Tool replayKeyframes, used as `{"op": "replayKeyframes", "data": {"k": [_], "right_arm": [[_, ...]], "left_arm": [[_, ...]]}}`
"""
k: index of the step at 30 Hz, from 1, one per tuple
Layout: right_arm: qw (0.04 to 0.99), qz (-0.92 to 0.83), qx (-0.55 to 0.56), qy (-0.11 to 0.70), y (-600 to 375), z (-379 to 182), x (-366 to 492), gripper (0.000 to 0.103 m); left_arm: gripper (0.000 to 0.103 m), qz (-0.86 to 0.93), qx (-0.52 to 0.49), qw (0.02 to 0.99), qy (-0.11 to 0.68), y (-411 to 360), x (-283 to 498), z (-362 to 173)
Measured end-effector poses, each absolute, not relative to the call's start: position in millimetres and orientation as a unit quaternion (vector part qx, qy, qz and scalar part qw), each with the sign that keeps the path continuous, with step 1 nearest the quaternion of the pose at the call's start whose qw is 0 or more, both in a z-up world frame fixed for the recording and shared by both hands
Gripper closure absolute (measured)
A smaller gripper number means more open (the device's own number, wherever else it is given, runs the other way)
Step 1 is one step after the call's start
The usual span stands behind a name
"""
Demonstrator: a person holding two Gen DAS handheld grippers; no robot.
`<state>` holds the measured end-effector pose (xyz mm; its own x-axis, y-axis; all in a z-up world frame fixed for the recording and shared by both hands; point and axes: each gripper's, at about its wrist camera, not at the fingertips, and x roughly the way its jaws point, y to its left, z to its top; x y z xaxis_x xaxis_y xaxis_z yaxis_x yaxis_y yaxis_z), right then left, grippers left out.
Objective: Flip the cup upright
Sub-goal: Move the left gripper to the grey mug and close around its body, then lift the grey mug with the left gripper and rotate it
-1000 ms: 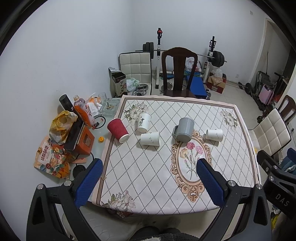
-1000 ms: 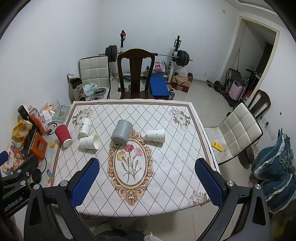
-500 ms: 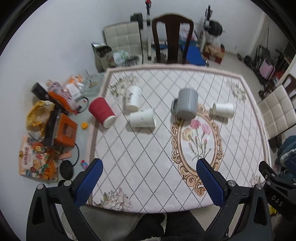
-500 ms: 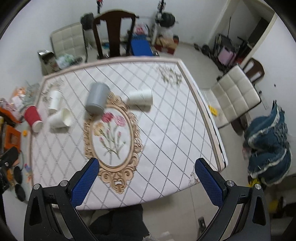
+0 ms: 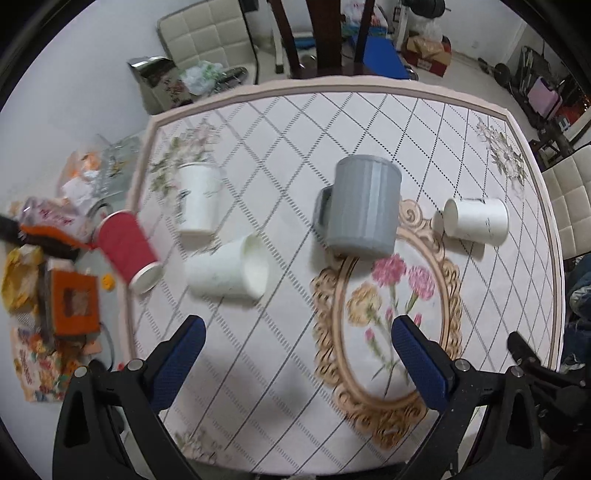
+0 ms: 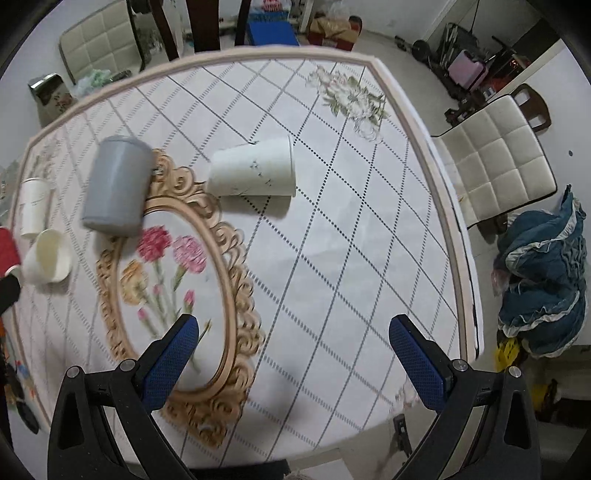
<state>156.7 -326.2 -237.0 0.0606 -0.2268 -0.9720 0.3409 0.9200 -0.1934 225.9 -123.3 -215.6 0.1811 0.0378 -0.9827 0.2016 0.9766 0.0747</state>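
Several cups are on the patterned table point(image 5: 280, 369). A grey mug point(image 5: 364, 206) stands upside down near the middle; it also shows in the right wrist view point(image 6: 116, 186). A white paper cup point(image 5: 476, 220) lies on its side to its right, seen closer in the right wrist view point(image 6: 255, 168). Another white cup point(image 5: 229, 271) lies on its side at the left, a third white cup point(image 5: 197, 199) stands upside down behind it, and a red cup point(image 5: 127, 253) lies at the table's left edge. My left gripper point(image 5: 301, 354) and right gripper point(image 6: 295, 354) are open, empty, above the near table.
A dark wooden chair point(image 5: 321, 33) stands at the far edge. A white padded chair point(image 6: 495, 158) and a blue cloth heap point(image 6: 543, 280) are to the right. Clutter, an orange box point(image 5: 72, 301) among it, lies on the floor at left.
Both grippers have moved forward and down toward the table, so the cups look larger. Both stay open. No cup has moved.
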Motion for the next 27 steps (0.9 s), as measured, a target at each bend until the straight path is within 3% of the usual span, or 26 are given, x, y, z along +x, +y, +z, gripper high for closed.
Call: {"op": "replayKeyframes", "data": {"k": [19, 22, 24, 27], "right_arm": [[0.685, -0.214, 0.047, 0.695, -380, -315, 223, 0.000], [0.683, -0.219, 0.049, 0.695, -388, -319, 221, 0.000], [0.683, -0.223, 0.047, 0.694, -392, -320, 222, 0.000], [0.682, -0.228, 0.045, 0.693, -396, -320, 222, 0.000]], "left_arm": [[0.007, -0.101, 0.126, 0.701, 0.695, -199, 328, -326], [0.012, -0.110, 0.131, 0.695, 0.698, -202, 331, -337], [0.023, -0.115, 0.130, 0.692, 0.701, -203, 332, -341], [0.023, -0.117, 0.136, 0.697, 0.695, -204, 333, -342]]}}
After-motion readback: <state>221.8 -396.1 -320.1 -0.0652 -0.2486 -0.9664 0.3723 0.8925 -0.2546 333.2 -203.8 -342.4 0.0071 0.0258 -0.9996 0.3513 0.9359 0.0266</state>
